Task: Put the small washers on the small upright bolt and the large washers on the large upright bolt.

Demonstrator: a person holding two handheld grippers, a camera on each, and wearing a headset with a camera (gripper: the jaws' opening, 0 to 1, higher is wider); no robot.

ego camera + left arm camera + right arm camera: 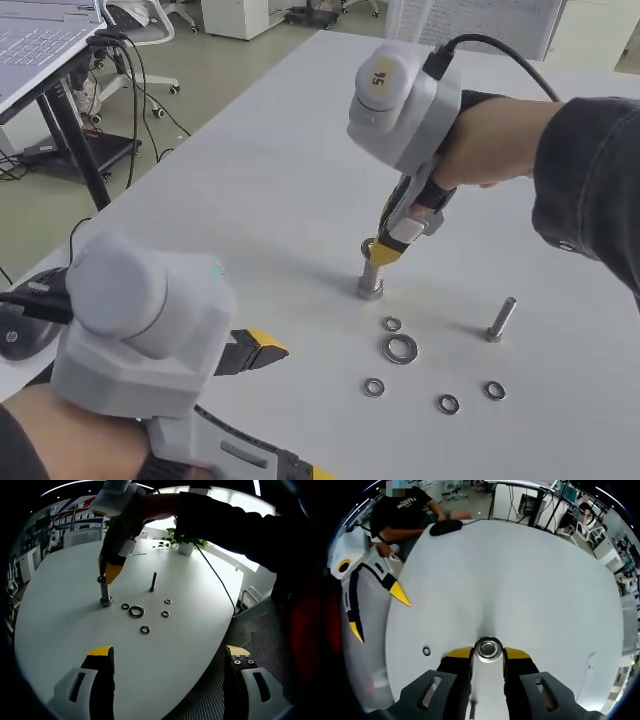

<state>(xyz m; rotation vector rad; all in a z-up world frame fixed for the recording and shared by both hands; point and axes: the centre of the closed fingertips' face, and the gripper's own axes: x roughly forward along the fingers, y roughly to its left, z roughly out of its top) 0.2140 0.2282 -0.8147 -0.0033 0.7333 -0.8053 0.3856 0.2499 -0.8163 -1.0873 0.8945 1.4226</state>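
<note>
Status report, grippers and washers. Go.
Left gripper open, idle. Right gripper shut on large washer at top of large bolt. Five washers loose on table, small bolt bare. Nothing in the way.

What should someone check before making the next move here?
1. Right gripper shut on the held washer: ok.
2. Held washer at the top of the large bolt: ok.
3. Held washer's hole actually over the bolt's tip: cannot tell.
4. Small bolt upright with nothing on it: ok.
5. Left gripper open, empty and well away from the bolts: ok.
6. All washers on bolts: not ok, five loose washers lie on the table.
</note>
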